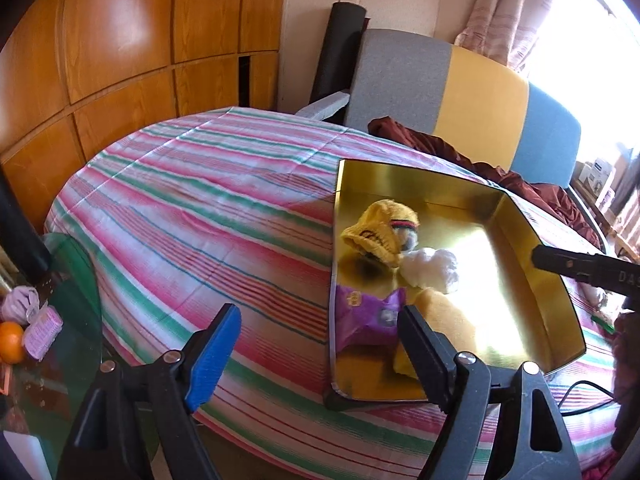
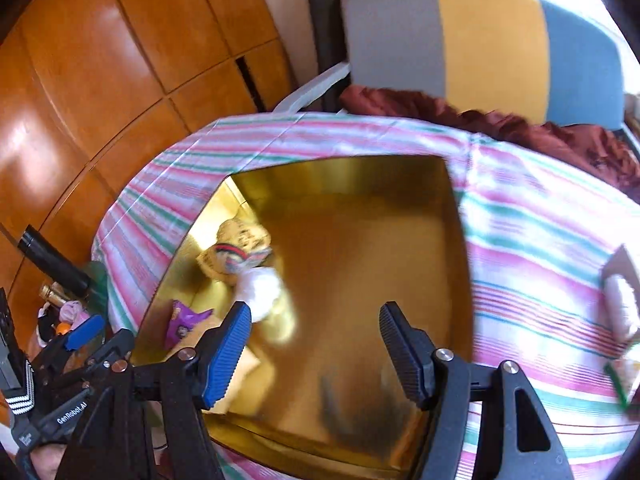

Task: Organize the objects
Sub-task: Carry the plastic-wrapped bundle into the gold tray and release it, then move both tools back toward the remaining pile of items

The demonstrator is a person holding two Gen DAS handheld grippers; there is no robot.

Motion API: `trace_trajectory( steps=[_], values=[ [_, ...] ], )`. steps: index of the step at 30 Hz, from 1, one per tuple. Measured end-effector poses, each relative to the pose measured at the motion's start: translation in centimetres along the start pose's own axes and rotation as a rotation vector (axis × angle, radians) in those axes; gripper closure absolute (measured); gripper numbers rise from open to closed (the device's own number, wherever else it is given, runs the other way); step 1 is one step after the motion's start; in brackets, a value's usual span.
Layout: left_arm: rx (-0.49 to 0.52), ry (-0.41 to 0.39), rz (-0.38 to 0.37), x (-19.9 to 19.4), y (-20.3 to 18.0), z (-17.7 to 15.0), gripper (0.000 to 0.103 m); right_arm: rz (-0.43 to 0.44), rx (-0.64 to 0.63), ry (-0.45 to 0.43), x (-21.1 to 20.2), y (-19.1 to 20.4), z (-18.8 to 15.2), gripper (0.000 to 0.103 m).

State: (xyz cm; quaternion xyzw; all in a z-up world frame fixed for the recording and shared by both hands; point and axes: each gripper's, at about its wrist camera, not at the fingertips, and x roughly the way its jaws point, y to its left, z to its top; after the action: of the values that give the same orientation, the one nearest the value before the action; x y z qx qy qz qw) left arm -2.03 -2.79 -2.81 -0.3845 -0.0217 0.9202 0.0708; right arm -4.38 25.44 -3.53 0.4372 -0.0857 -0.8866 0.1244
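A shiny gold tray (image 1: 556, 292) lies on the striped tablecloth (image 1: 200, 208). It holds a yellow knitted sock (image 1: 380, 232), a white fluffy ball (image 1: 432, 268), a purple packet (image 1: 368, 312) and a yellow cloth (image 1: 444, 316). My left gripper (image 1: 320, 354) is open and empty, its fingers straddling the tray's near left wall. In the right wrist view my right gripper (image 2: 316, 332) hangs open and empty over the gold tray (image 2: 340, 176). The blurred white ball (image 2: 260, 292) rests just past its blue finger (image 2: 228, 356), beside the sock (image 2: 236, 248) and the packet (image 2: 184, 320).
A grey, yellow and blue chair (image 1: 460, 88) with a maroon cloth (image 1: 440, 144) stands behind the table. Wooden cabinets (image 1: 120, 40) fill the left. A glass side table (image 1: 76, 280) carries an orange (image 1: 10, 342). A white object (image 2: 620, 304) and a green item (image 2: 616, 384) lie right of the tray.
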Motion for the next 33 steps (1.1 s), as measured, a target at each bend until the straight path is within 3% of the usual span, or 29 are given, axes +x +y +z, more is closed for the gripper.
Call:
trace_trajectory(
  steps=[13,17,28,33],
  values=[
    [0.142,-0.027,-0.104,-1.4,-6.7,1.0,0.015,-0.169,0.115,-0.050,-6.2,-9.2,-2.4,0.035],
    [0.206,-0.003,-0.168,-1.3,-9.5,1.3,0.014,-0.221,0.182,-0.076,-8.3,-13.0,-3.2,0.019],
    [0.358,0.034,-0.260,-1.4,-16.6,0.8,0.013,-0.424,0.344,-0.160,-15.5,-23.0,-5.3,0.018],
    [0.352,0.050,-0.336,-1.1,-19.2,1.5,0.008,-0.508,0.491,-0.239,-18.5,-27.7,-7.1,0.018]
  ],
)
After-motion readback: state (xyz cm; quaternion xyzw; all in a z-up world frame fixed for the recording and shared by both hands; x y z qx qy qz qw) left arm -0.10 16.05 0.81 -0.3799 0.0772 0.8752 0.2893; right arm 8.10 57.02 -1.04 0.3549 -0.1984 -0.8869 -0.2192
